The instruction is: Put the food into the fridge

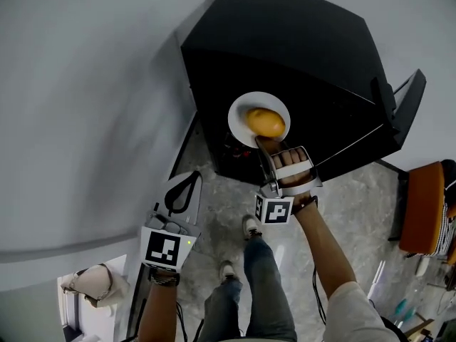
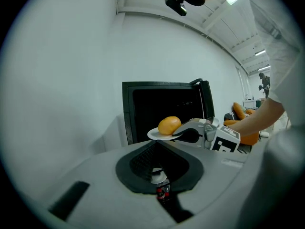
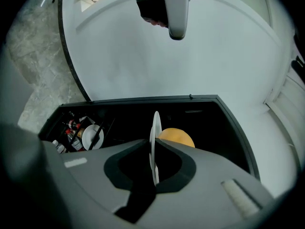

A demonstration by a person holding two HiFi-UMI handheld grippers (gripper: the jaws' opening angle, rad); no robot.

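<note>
A white plate (image 1: pixel 241 110) carries a round yellow-orange food (image 1: pixel 265 122) in front of the open black fridge (image 1: pixel 299 48). My right gripper (image 1: pixel 265 145) is shut on the plate's near rim. The right gripper view shows the plate (image 3: pixel 155 142) edge-on between the jaws, with the food (image 3: pixel 177 137) beyond it and the dark fridge (image 3: pixel 143 109) behind. My left gripper (image 1: pixel 192 184) hangs lower left near the wall, jaws together on nothing. From the left gripper view, the plate (image 2: pixel 155 134) and food (image 2: pixel 169 125) are level with the fridge (image 2: pixel 162 104).
The fridge door (image 1: pixel 402 112) swings open to the right. Inside, at the left, stand bottles (image 3: pixel 69 132) and a white dish (image 3: pixel 90 136). An orange chair (image 1: pixel 424 205) is at the right, a beige bag (image 1: pixel 92 283) at lower left. White wall runs along the left.
</note>
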